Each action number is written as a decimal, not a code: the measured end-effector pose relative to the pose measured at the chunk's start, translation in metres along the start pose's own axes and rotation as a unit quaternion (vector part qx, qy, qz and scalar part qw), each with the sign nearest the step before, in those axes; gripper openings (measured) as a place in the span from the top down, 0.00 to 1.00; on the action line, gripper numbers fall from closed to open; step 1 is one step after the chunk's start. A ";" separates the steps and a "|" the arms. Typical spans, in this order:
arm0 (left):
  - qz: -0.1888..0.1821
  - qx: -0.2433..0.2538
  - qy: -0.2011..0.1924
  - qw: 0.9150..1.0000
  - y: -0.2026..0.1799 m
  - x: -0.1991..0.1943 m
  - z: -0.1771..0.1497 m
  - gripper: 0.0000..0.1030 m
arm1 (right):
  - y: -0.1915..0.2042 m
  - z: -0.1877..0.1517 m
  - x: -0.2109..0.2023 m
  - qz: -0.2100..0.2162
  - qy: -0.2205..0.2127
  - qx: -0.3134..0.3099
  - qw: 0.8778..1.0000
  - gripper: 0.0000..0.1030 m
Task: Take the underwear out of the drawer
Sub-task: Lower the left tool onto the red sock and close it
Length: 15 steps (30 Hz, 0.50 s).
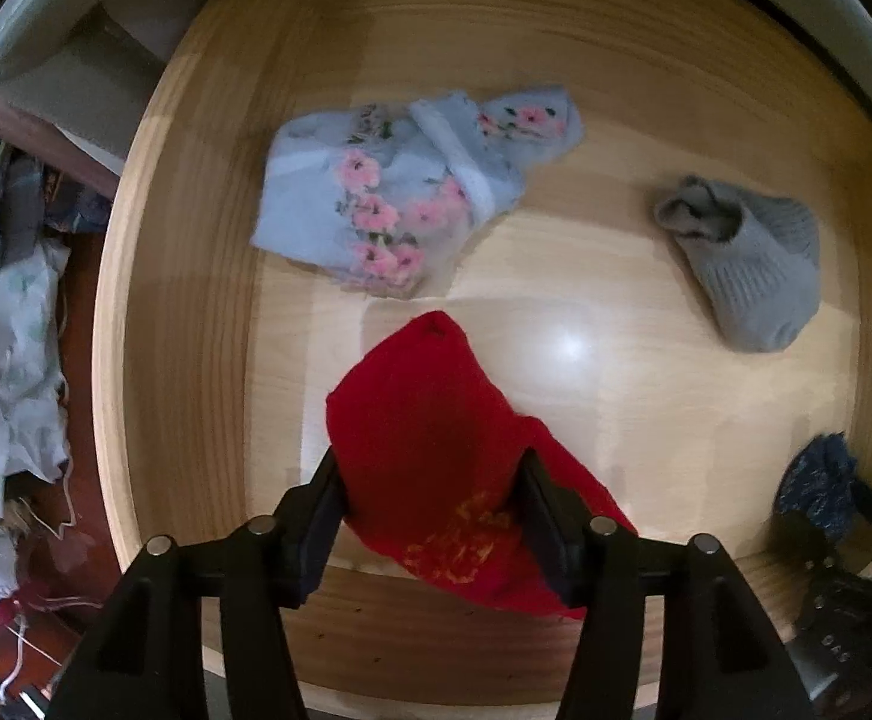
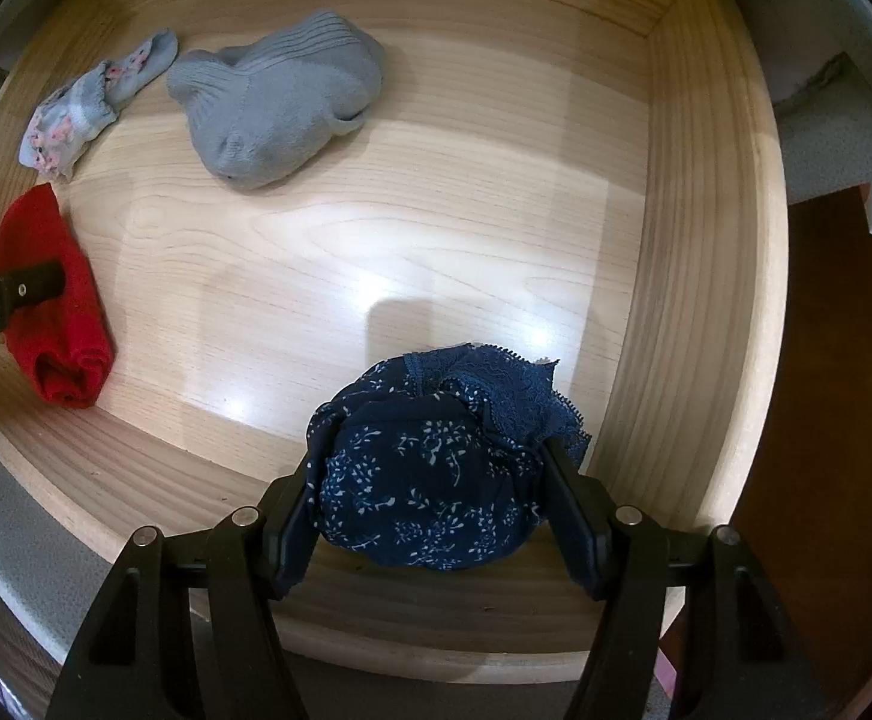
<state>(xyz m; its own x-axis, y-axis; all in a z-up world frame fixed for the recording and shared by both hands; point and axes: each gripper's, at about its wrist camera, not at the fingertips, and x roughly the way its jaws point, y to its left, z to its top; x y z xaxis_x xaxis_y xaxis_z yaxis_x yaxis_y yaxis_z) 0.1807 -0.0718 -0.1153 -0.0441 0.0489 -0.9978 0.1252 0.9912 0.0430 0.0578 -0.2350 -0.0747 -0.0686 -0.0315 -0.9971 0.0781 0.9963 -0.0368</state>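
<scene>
A pale wooden drawer (image 1: 184, 300) (image 2: 676, 240) lies below both grippers. My left gripper (image 1: 430, 510) is shut on red underwear (image 1: 424, 408) with a gold print, which fills the gap between its pads near the drawer's front wall. In the right wrist view the red underwear (image 2: 70, 354) sits at the left wall with a black finger (image 2: 22, 291) across it. My right gripper (image 2: 430, 498) is shut on bunched navy floral underwear (image 2: 430, 480) with a lace edge, also seen as navy cloth (image 1: 820, 486) in the left wrist view.
A light blue garment with pink flowers (image 1: 400, 192) (image 2: 76, 114) and a grey ribbed sock-like piece (image 1: 748, 264) (image 2: 280, 114) lie on the drawer floor farther in. A heap of pale cloth (image 1: 10, 330) lies outside the drawer's left wall. A grey cabinet frame (image 2: 844, 138) borders the right.
</scene>
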 end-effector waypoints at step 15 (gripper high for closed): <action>-0.062 -0.121 0.035 0.990 0.073 -0.016 -0.013 0.35 | 0.000 0.001 0.000 0.002 -0.001 0.000 1.000 0.37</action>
<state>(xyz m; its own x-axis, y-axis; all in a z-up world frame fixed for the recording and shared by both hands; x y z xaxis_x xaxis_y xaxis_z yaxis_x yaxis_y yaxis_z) 0.1779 0.0011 -0.0955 -0.1140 -0.0754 -0.9906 -0.1256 0.9902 -0.0609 0.0590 -0.2350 -0.0750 -0.0661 -0.0281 -0.9974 0.0792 0.9963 -0.0333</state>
